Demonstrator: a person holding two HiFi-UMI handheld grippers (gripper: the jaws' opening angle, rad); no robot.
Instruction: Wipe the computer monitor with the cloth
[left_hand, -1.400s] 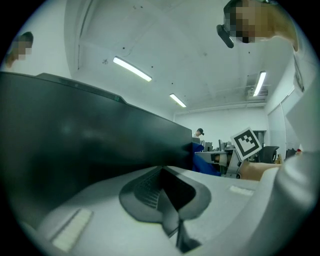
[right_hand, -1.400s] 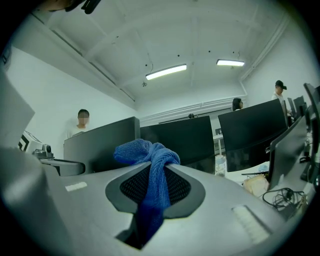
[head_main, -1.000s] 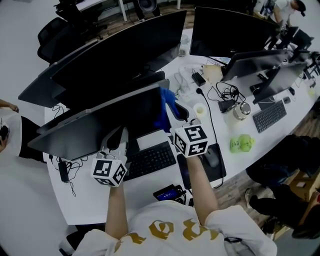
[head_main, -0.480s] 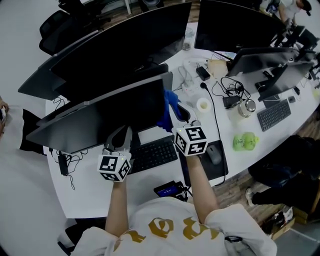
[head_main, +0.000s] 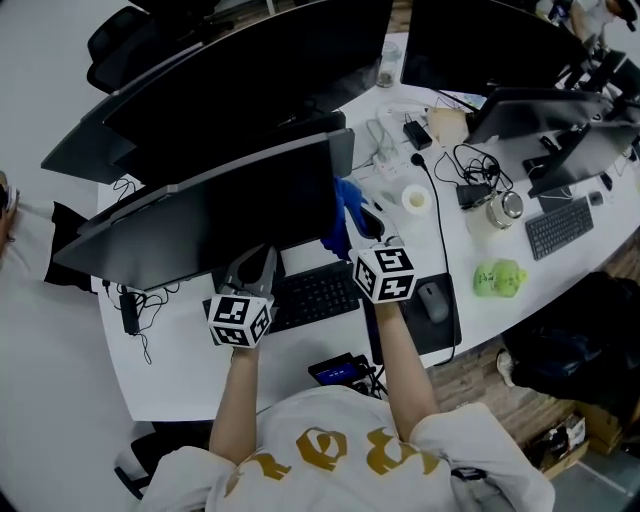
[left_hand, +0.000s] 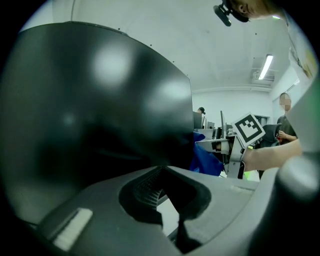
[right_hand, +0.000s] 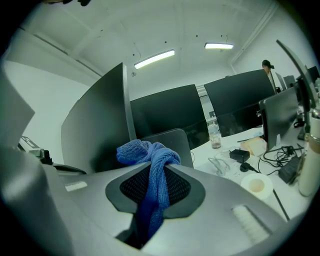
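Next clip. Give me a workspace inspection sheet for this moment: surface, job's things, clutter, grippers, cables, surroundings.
Surface: white desk, crowded at the right.
Job's things: dark monitor upright; blue cloth by its right edge.
Clutter: keyboard, mouse, tape roll, green object.
Grippers: right gripper shut on the blue cloth; left gripper shut, empty, in front of the monitor.
Cables: black tangle at right; black adapter with leads under the monitor's left end.
Surroundings: more monitors, office chair, dark bag on the floor.

A black keyboard (head_main: 318, 294) lies on the white desk (head_main: 180, 370), a mouse (head_main: 432, 300) to its right. Farther right sits a green lump (head_main: 499, 277), perhaps a toy, near a second keyboard (head_main: 558, 227).
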